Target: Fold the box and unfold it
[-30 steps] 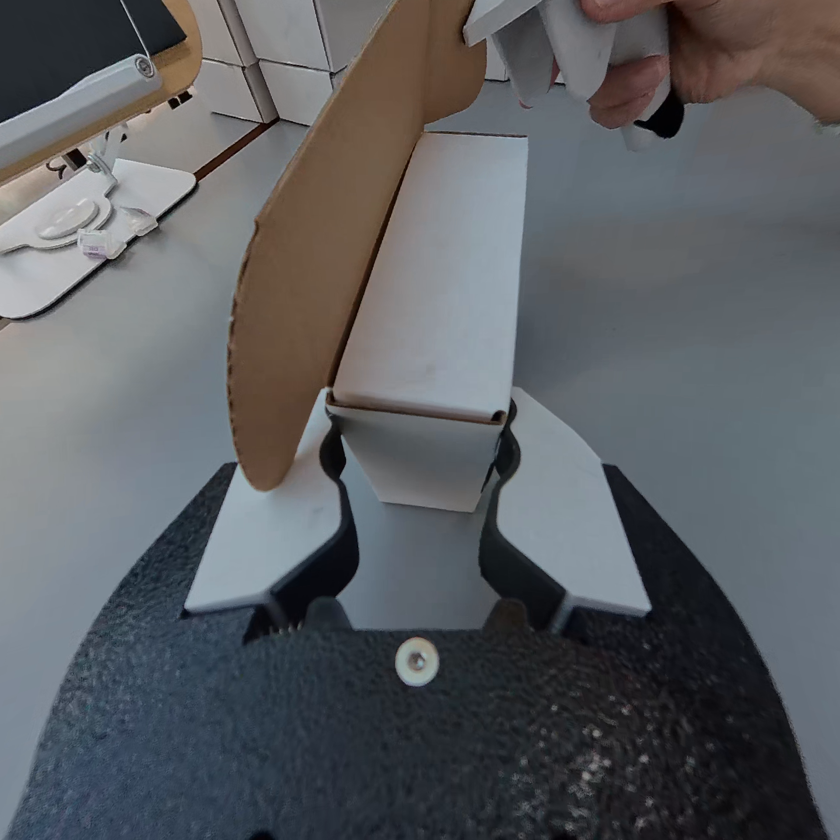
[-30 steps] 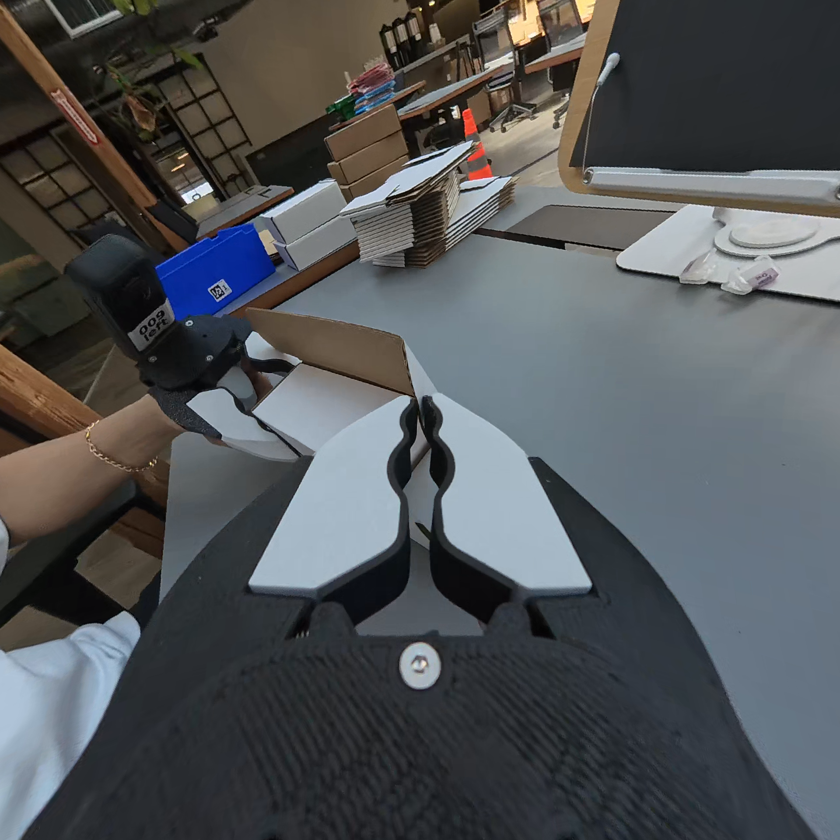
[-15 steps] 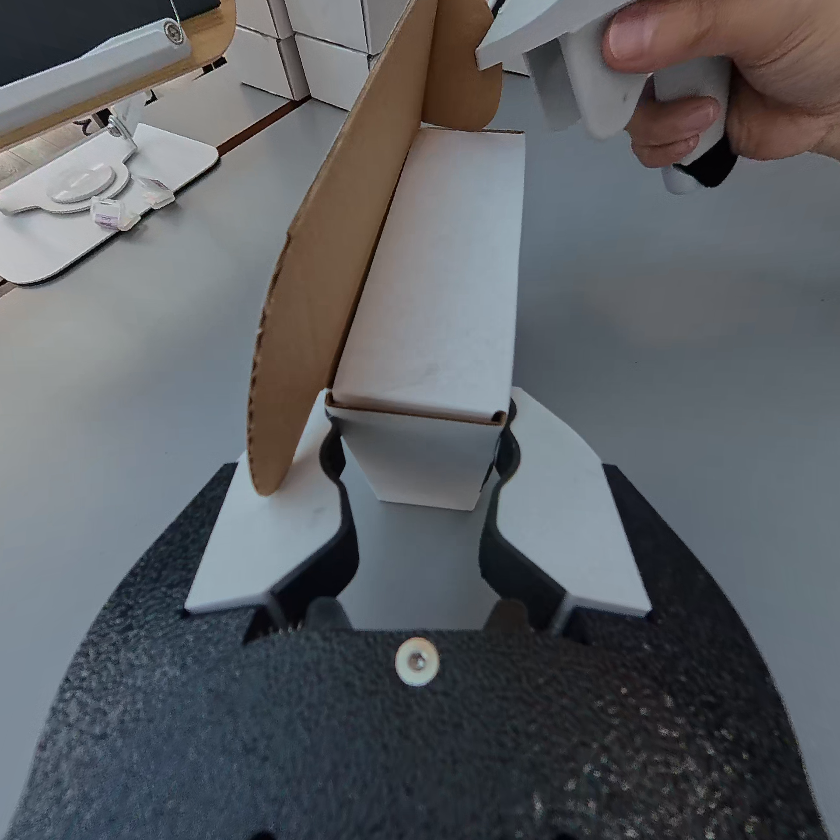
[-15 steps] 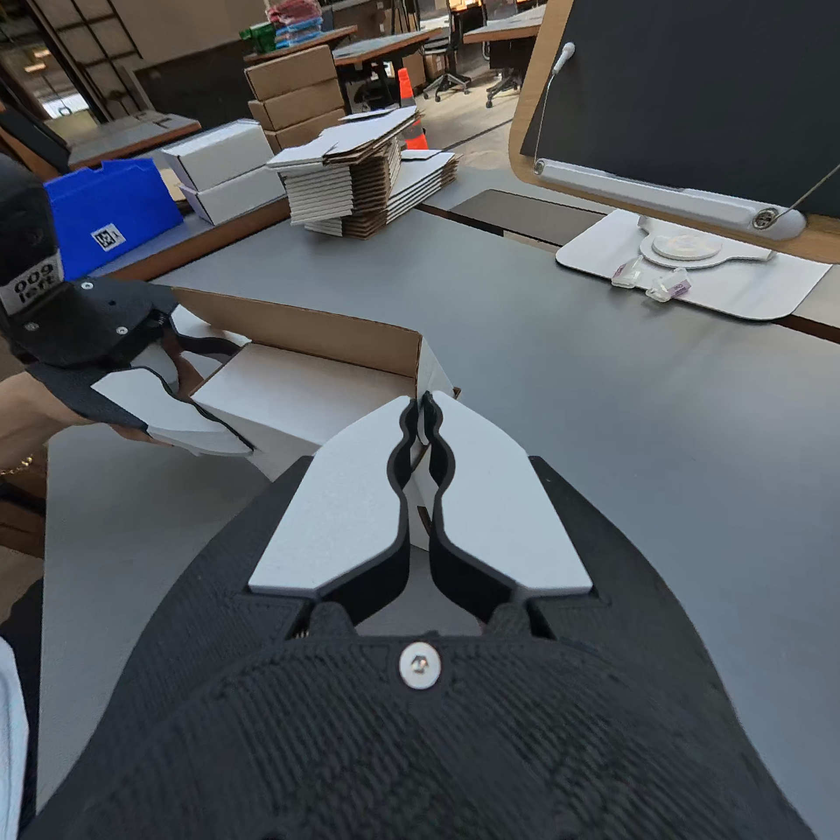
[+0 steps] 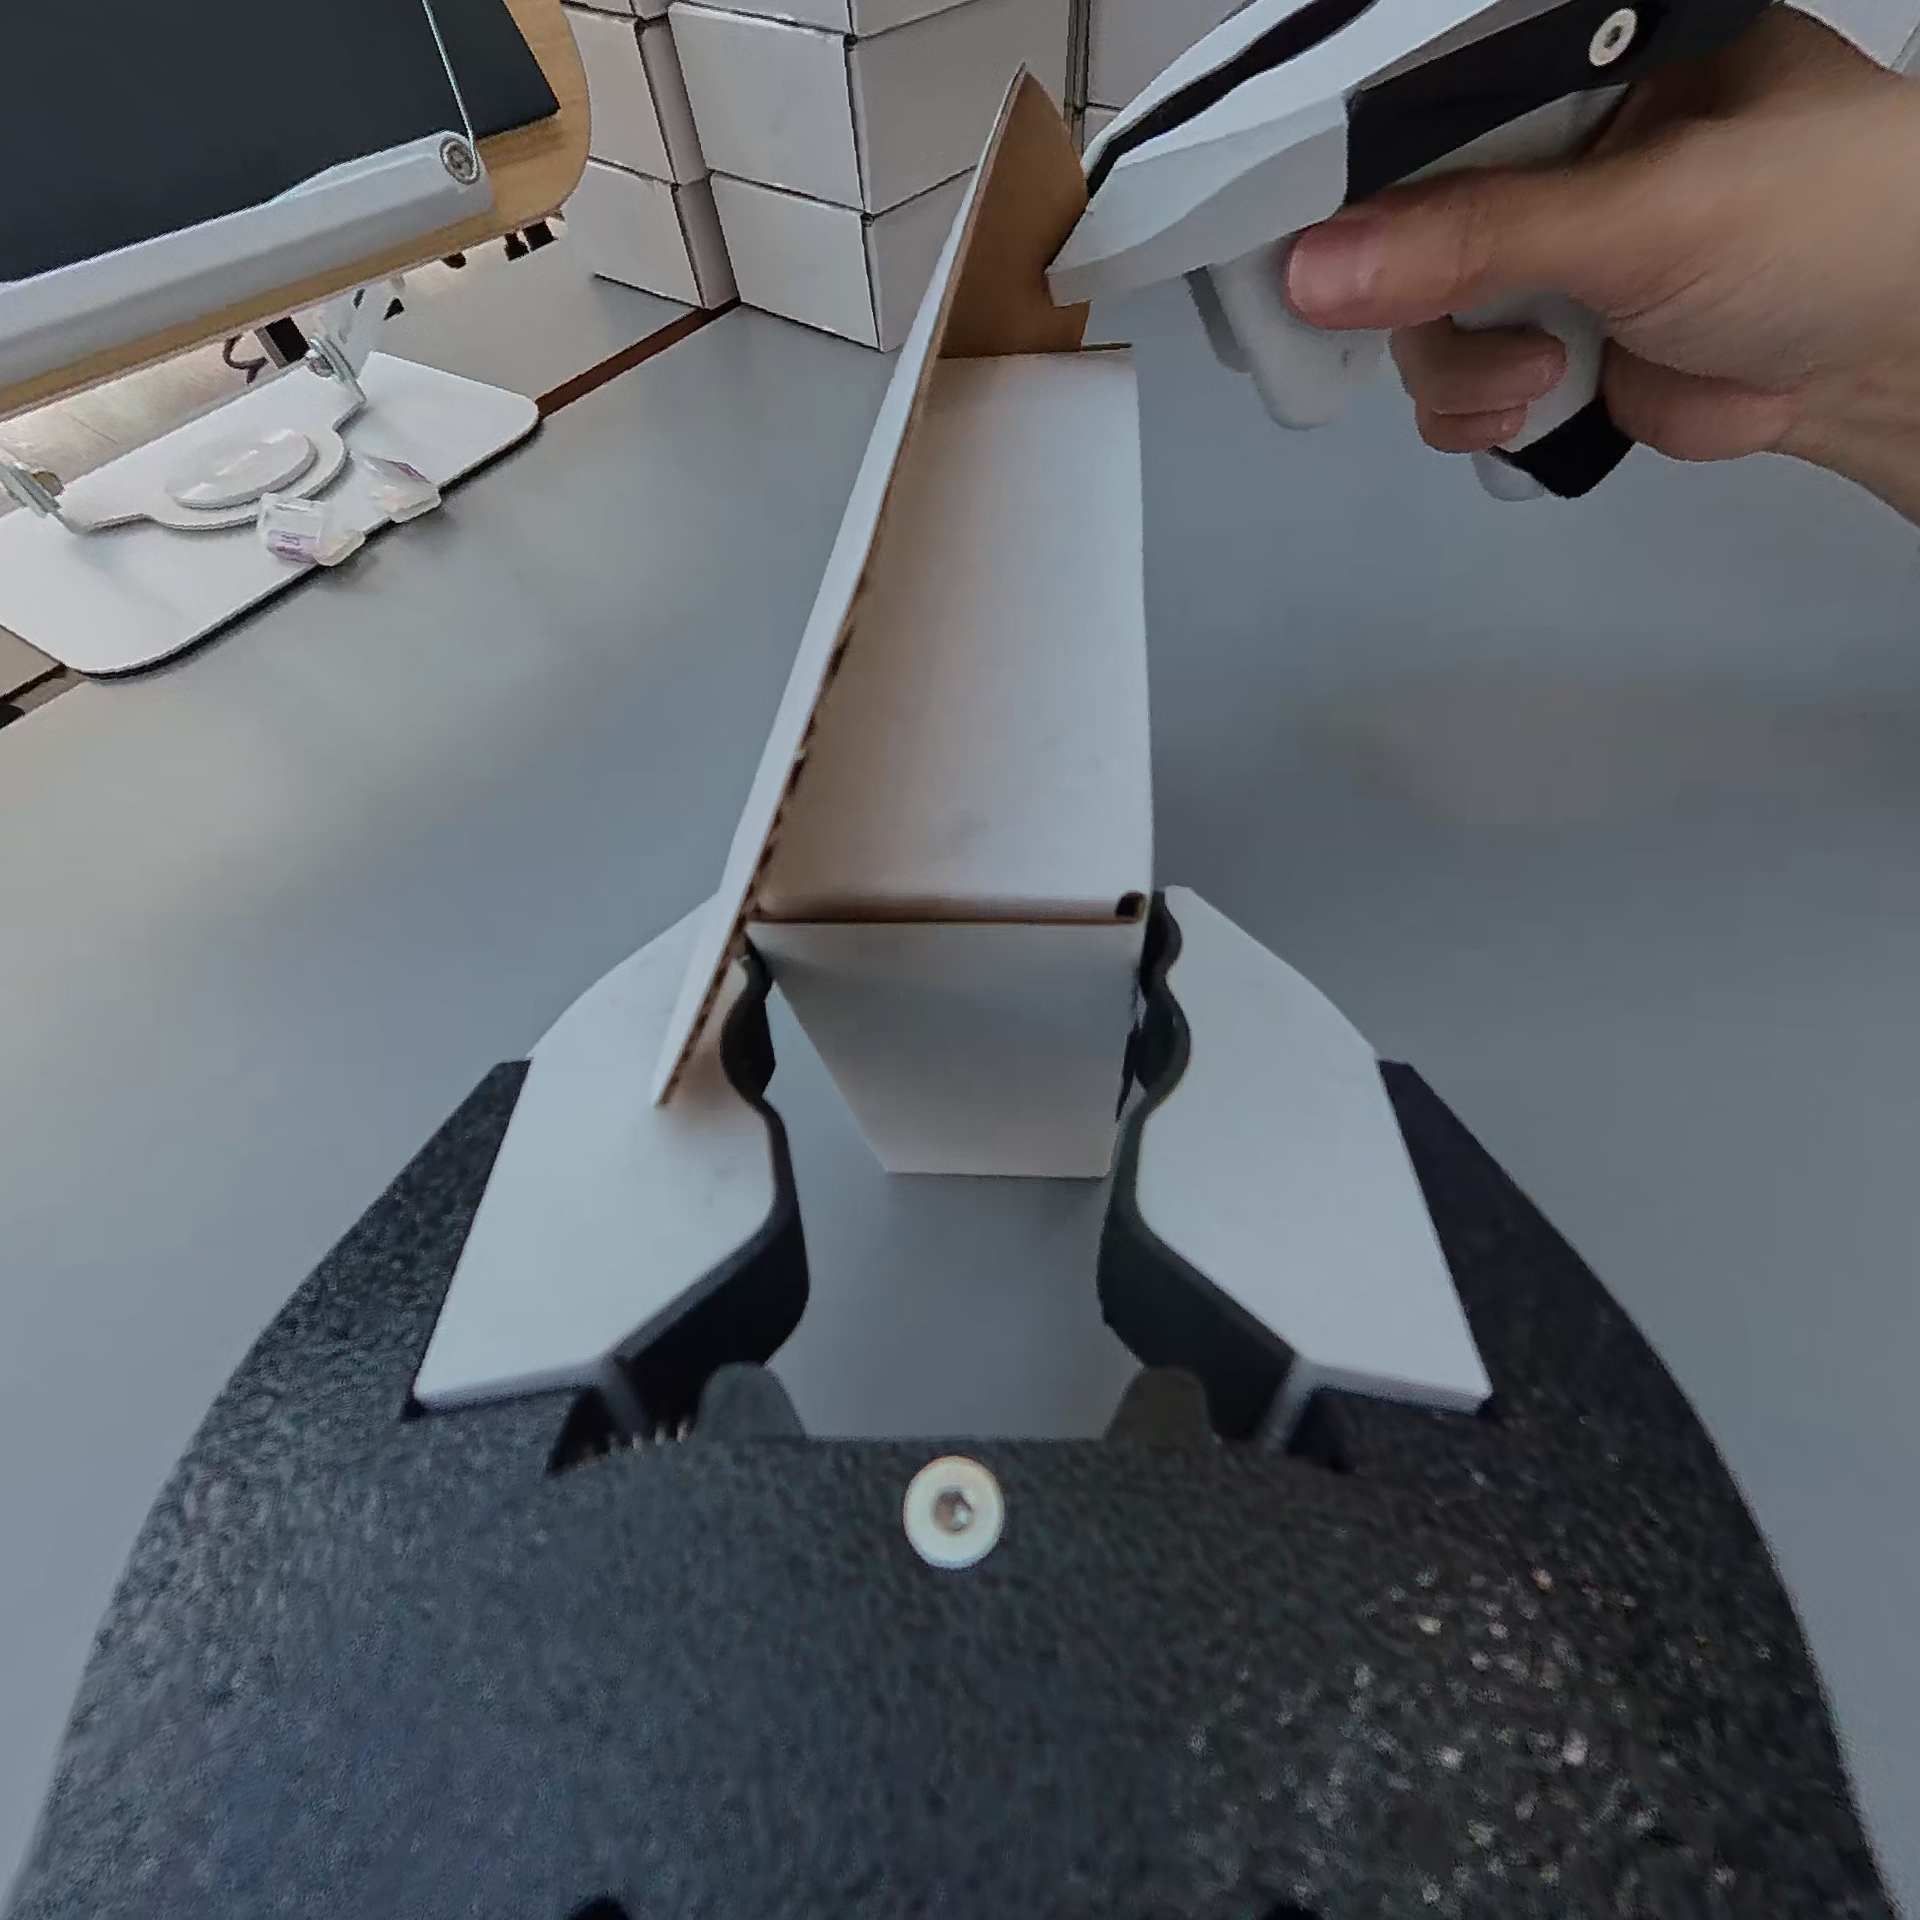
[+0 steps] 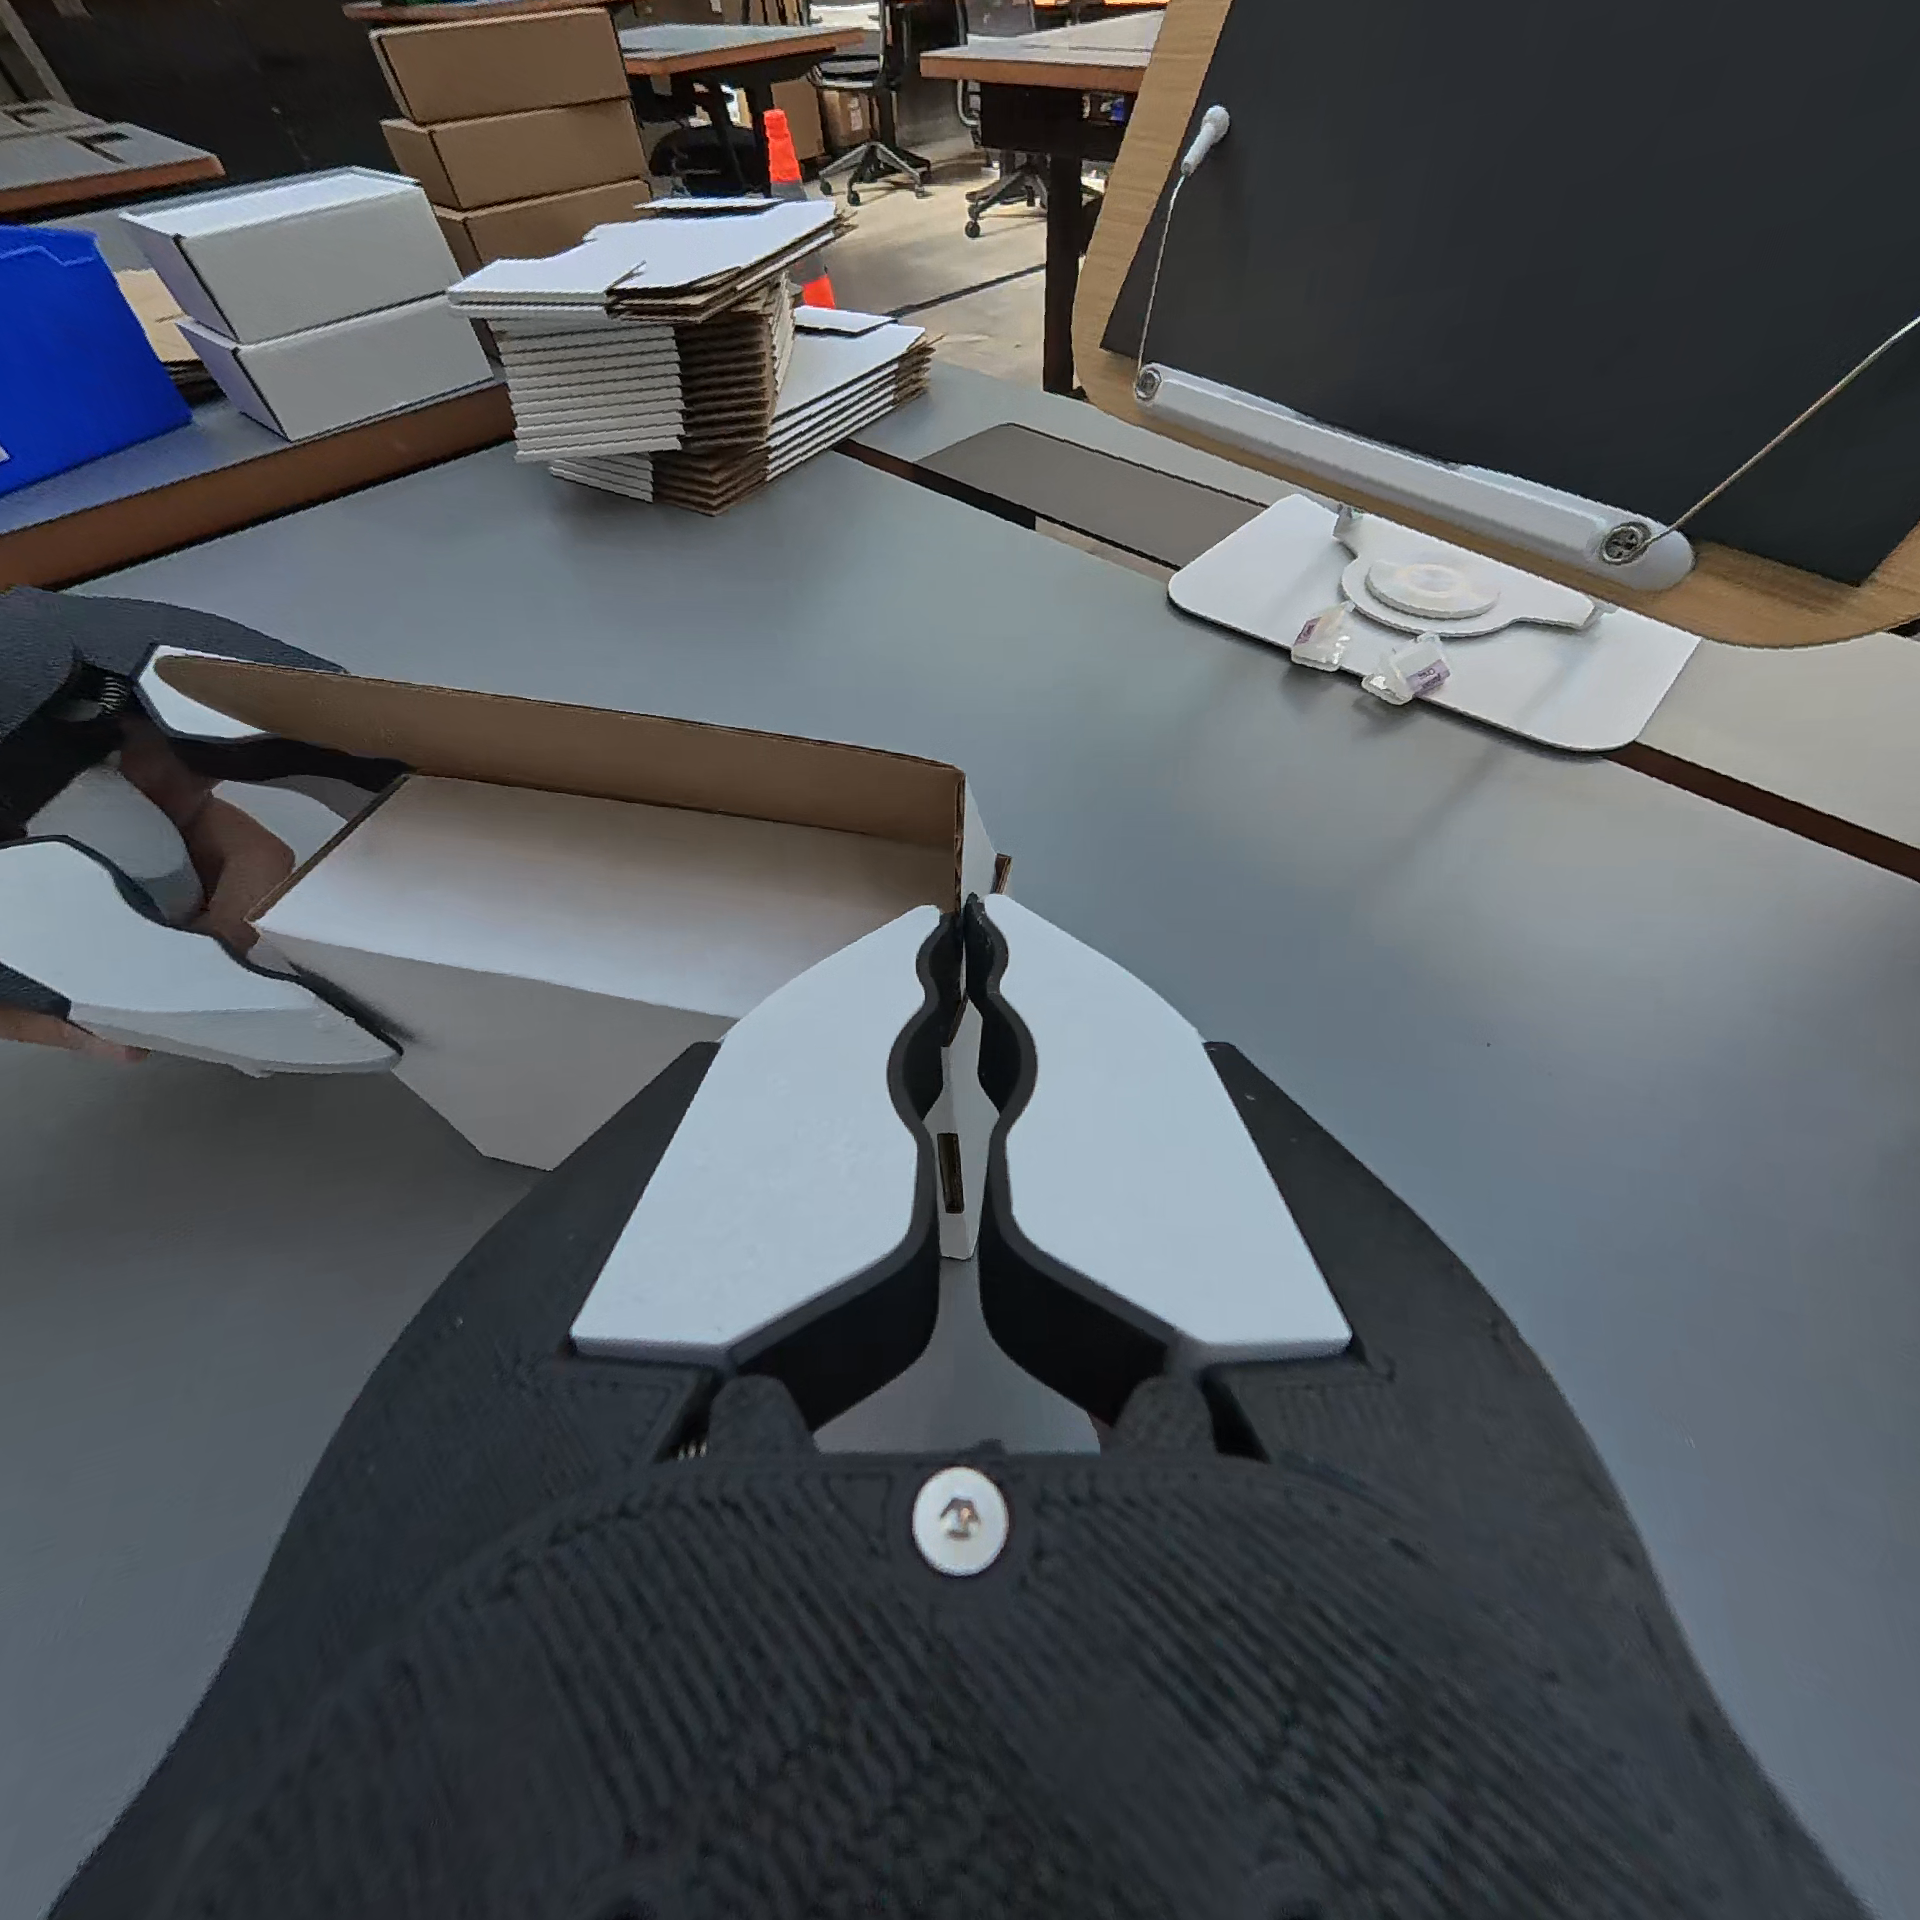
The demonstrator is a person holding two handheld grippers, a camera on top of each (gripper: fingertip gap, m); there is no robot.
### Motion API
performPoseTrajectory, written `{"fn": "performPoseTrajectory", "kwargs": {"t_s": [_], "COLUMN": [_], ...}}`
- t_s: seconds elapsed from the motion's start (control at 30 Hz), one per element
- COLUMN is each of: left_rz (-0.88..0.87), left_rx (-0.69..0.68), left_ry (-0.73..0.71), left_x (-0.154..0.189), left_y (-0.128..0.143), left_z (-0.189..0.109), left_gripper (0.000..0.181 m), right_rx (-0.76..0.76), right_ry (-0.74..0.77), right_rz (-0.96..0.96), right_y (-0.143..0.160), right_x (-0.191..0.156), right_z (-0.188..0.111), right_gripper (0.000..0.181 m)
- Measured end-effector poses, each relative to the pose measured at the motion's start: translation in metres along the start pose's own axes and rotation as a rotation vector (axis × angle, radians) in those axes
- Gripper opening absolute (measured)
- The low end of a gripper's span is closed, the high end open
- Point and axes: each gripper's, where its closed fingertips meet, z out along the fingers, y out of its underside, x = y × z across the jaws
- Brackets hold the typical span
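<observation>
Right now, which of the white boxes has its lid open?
The long white box held between both claws on the grey table, its brown-lined lid standing up. The two stacked white boxes on the far table are shut.

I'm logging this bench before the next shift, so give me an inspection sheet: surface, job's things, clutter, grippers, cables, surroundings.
Surface: grey table, bare around the work.
Job's things: white cardboard box with its long flap raised nearly upright, brown inside showing.
Clutter: two small clear packets on the white stand base.
Grippers: left gripper clamps the box's near end; right gripper is shut on the flap's far corner.
Cables: thin wire along the dark panel.
Surroundings: stack of flat box blanks, folded white boxes, brown cartons, blue bin, orange cone.
</observation>
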Motion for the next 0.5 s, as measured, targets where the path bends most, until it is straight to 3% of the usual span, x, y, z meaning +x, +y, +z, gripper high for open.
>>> {"fn": "performPoseTrajectory", "kwargs": {"t_s": [0.17, 0.33, 0.5], "left_rz": [0.054, 0.152, 0.234], "left_rx": [0.092, 0.209, 0.215], "left_ry": [-0.058, -0.102, -0.130], "left_x": [-0.007, -0.008, -0.010], "left_y": [-0.006, -0.028, -0.036], "left_z": [-0.036, -0.073, -0.076], "left_gripper": [0.076, 0.047, 0.020], "right_rx": [-0.017, -0.019, -0.016], "right_ry": [0.031, 0.030, 0.031], "right_rz": [-0.035, -0.042, -0.048], "right_y": [-0.001, -0.002, -0.002], "right_x": [-0.002, -0.003, -0.004], "right_z": [0.003, 0.006, 0.006], "right_gripper": [0.002, 0.002, 0.002]}}
